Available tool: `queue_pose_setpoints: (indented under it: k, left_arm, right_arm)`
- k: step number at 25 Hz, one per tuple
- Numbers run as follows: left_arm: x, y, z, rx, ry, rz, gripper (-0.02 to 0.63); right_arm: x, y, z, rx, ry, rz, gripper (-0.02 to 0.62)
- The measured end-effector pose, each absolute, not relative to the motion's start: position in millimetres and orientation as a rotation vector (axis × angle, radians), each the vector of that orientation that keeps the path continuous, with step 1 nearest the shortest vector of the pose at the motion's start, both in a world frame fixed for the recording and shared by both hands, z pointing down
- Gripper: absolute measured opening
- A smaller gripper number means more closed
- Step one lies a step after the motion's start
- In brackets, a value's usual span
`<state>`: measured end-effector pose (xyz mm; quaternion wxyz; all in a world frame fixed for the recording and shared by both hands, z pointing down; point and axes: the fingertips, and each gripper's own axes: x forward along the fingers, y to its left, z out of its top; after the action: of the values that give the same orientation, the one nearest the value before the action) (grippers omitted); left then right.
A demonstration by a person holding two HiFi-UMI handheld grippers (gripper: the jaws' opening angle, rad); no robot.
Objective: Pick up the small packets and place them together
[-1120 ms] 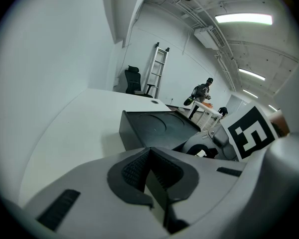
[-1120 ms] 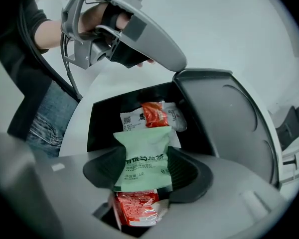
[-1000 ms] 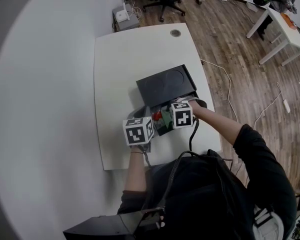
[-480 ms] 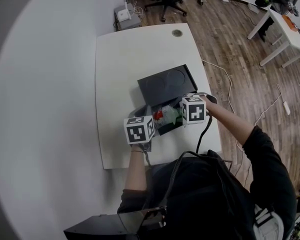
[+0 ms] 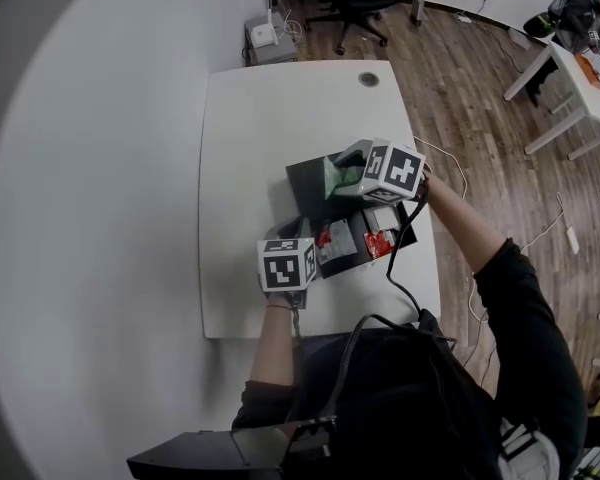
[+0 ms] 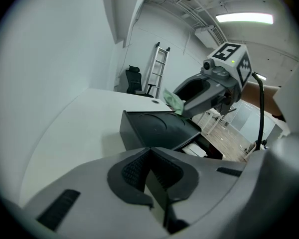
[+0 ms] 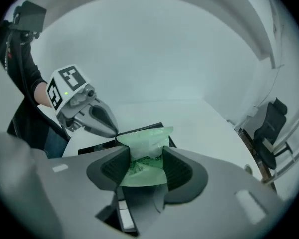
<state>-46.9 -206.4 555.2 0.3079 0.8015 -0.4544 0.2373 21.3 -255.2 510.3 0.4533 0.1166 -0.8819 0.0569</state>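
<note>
"Green packet (image 7: 145,139), who has it?"

"I do. My right gripper (image 7: 145,169) has just been closing on it, and the pads now pinch its lower half; the rest stands out ahead of the jaws, its long axis along the line I point."

"And where is that over the table (image 5: 250,118)?"

"Above the black lid (image 5: 310,193), clear of it. The red packets (image 5: 332,240) lie in the open black tray (image 5: 357,236), on my side of the lid. From the gripper they are back toward my body and lower (that, I judge, is the whole question for the next move)."

"Your other hand?"

"My left gripper (image 6: 149,169) sits at the tray's near left corner, jaws together. A thin dark edge runs just under the pads, and I cannot tell whether it is pinched. It is much nearer the red packets than the right one."

"Anything in the way?"

"The tray's far wall lies between the green packet and the red ones, so I expect to go over it, not across. The right gripper's cable (image 6: 261,113) hangs down past the tray's right side and could drag there. Between the two red packets there is bare tray, likely room enough."
</note>
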Motion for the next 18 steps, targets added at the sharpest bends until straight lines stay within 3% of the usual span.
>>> queue_pose_setpoints:
  k: [13,18]
  left_arm:
    - [-49.7,-209.5,551.6,2.105,-1.193,0.597,-0.002]
    - [-52.7,-210.4,552.3,2.108,-1.198,0.602,-0.002]
  right_arm:
    - [-33.4,-287.7,550.8,0.178,-2.044,0.081,0.206]
    - [-37.0,-286.0,560.8,0.143,-2.023,0.099,0.25]
